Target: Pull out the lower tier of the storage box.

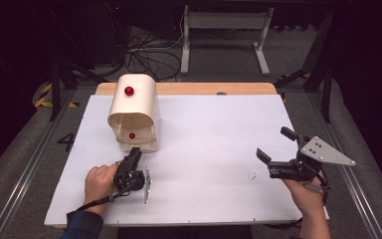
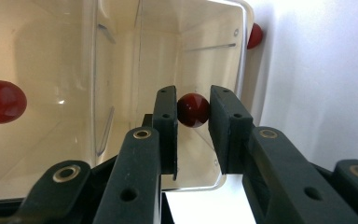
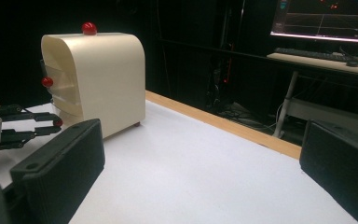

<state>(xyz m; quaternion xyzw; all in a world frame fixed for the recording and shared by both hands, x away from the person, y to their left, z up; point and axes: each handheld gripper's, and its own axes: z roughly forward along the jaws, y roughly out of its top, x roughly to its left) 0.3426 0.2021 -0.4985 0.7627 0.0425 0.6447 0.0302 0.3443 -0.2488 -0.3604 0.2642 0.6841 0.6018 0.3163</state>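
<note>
Left gripper view: red knob [image 2: 193, 110] between tool [image 2: 192, 114] pads

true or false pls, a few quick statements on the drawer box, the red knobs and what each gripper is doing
1. The left gripper has a red knob between its jaws. True.
2. The right gripper is clamped on the cream drawer box. False: it hangs open over the white table, apart from the box.
3. A red knob sits on top of the box. True.
4. The box lies on its side. False: it stands upright.
</note>
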